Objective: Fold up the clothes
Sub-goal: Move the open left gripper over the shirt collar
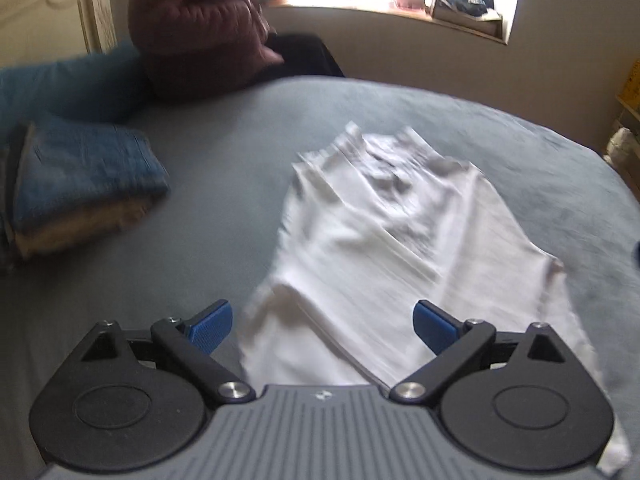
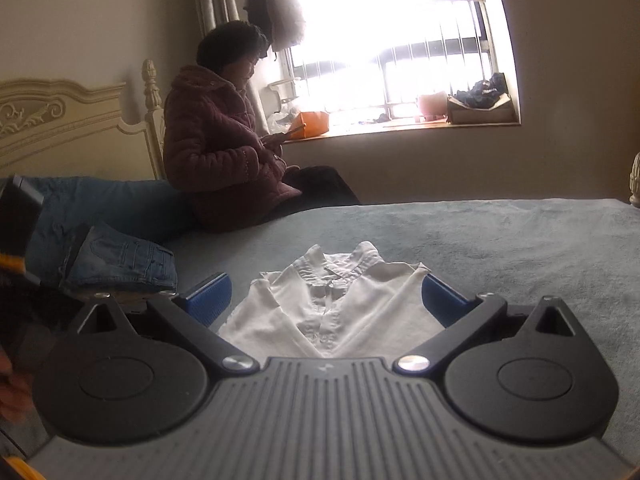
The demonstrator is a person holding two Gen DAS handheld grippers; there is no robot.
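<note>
One white shirt [image 2: 340,308] lay flat on the bed [image 2: 520,240], collar toward the top of the frame and the sleeves crossed over the front. In the right wrist view it sat at centre frame, framed between the two blue pads; in the left wrist view the same shirt [image 1: 380,248] ran from centre to the lower right, blurred.

The left claw [image 1: 322,326] stood wide open above the shirt's near end, the pads clear of the cloth and gripping nothing. The right claw [image 2: 326,300] was likewise spread wide, with nothing between its pads; the shirt lay on the bed beyond them.

Open room: the grey bed cover was bare to the right of the shirt as far as the bed's far edge, and bare again between the shirt and the stack of folded clothes [image 1: 84,184] at the left of the frame. That stack, one in number, showed blue denim on top and a paler layer beneath; how many pieces it held could not be told. It lay well apart from the shirt.

One person [image 2: 224,152] in a dark red padded jacket sat on the bed's far edge at upper left, beside a blue pillow [image 1: 76,80]. One cream headboard [image 2: 68,116] stood at the far left. One barred window [image 2: 392,48] with a cluttered sill filled the upper right.
</note>
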